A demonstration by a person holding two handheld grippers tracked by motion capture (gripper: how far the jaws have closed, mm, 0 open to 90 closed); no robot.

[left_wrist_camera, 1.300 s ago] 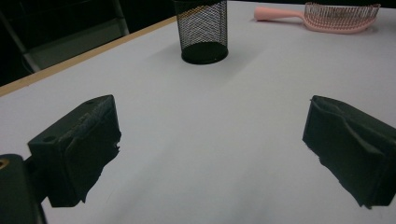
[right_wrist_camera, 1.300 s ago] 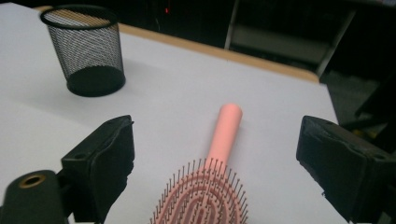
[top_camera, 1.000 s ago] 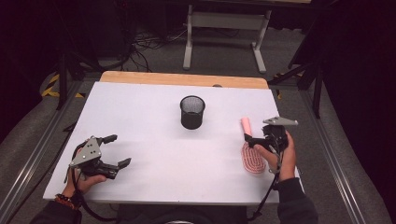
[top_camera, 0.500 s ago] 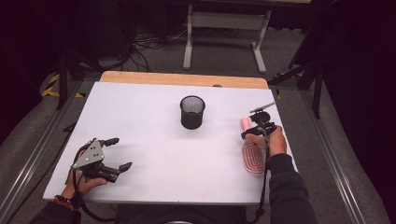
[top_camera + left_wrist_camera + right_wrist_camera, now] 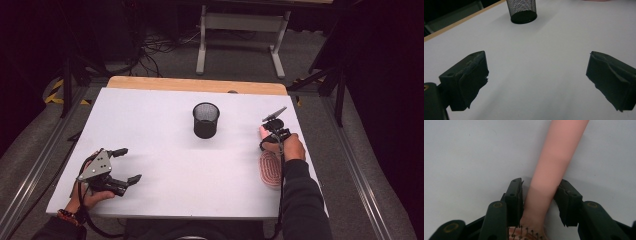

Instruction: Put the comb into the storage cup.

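The pink hairbrush (image 5: 270, 167) lies flat near the right edge of the bench (image 5: 165, 120), its long axis running from the near edge toward the far one: the bristled head sits nearer the person, the smooth handle (image 5: 556, 157) points away toward the far edge. The right hand-held gripper (image 5: 539, 202) has dropped down over it since a second ago, when it hovered higher and farther out. Now its jaws straddle the handle just where it meets the head, the left pad touching and the right one almost there (not quite clamped, I'd say). That looks like the start of a pick-up. The black mesh cup (image 5: 206, 120) stands upright near the middle of the bench, a likely place for the brush. The left hand-held gripper (image 5: 125, 165) rests by the near left corner, jaws wide apart and holding nothing.
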